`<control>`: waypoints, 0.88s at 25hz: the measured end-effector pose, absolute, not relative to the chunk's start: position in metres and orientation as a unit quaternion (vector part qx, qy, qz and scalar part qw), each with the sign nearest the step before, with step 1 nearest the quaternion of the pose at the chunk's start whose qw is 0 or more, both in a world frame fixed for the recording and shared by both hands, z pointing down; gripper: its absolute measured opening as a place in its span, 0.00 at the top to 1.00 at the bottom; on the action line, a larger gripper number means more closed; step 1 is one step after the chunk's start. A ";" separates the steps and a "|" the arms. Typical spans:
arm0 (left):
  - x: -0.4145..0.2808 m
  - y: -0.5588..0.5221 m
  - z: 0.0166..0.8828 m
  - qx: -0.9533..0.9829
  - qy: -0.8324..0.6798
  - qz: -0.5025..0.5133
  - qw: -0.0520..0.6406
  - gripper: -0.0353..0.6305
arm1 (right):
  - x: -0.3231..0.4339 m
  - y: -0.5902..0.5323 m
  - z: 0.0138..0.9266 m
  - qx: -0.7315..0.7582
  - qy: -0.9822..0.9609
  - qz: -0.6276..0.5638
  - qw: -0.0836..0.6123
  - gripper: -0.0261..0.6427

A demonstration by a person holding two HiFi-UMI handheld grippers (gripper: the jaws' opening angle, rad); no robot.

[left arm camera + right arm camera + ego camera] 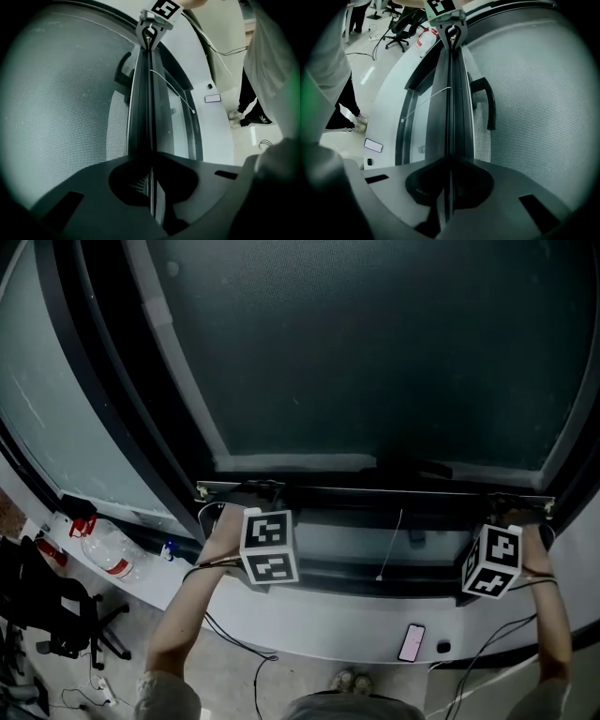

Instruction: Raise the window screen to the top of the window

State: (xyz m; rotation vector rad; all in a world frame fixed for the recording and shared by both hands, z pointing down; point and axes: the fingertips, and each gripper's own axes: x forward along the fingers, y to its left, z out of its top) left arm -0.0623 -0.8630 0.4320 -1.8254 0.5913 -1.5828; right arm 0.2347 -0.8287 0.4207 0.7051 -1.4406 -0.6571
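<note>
**Far left, off the job:** chair (58, 620) on the floor; bottle (105, 557) lying on the sill (319, 629). Both are well apart from the work.

**Left gripper (151, 187):** at the left end of the bar (375, 491), angled downward. Its jaws are drawn nearly together, pinching the bar's thin edge, which runs straight out between them. Gripping the very end probably guards against that side dragging in its track.

**Screen (375, 352):** fine mesh filling the window above the bar. It is low, with the bar just above the lower frame, so the lift is judged not yet begun.

**Handle (412, 467):** dark, mid-span, just above the bar, untouched. Two end grips appear to have been chosen over one central pull, likely to keep the bar level.

**Cord (392, 545):** thin and pale, hanging slack from the bar's middle, unused.

**Phone (412, 641):** flat on the sill below, well apart from the bar.

**Right gripper (449, 187):** at the right end of the bar, mirroring the left. Its jaws are narrow and clamped on the same thin edge.

**Next move, as judged:** both ends rise together at an even pace; uneven lifting could skew or jam the bar.
</note>
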 end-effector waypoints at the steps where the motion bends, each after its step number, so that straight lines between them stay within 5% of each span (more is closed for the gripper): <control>1: -0.062 -0.863 0.433 -0.700 0.222 -0.604 0.312 0.92 | 0.235 -0.828 0.421 0.299 -0.639 -0.282 0.650 0.93; 12: -0.061 -0.858 0.436 -0.761 0.147 -0.601 0.196 0.92 | 0.230 -0.823 0.423 0.221 -0.684 -0.177 0.672 0.94; 22: -0.063 -0.861 0.430 -0.755 0.161 -0.601 0.209 0.92 | 0.228 -0.825 0.415 0.247 -0.667 -0.222 0.667 0.94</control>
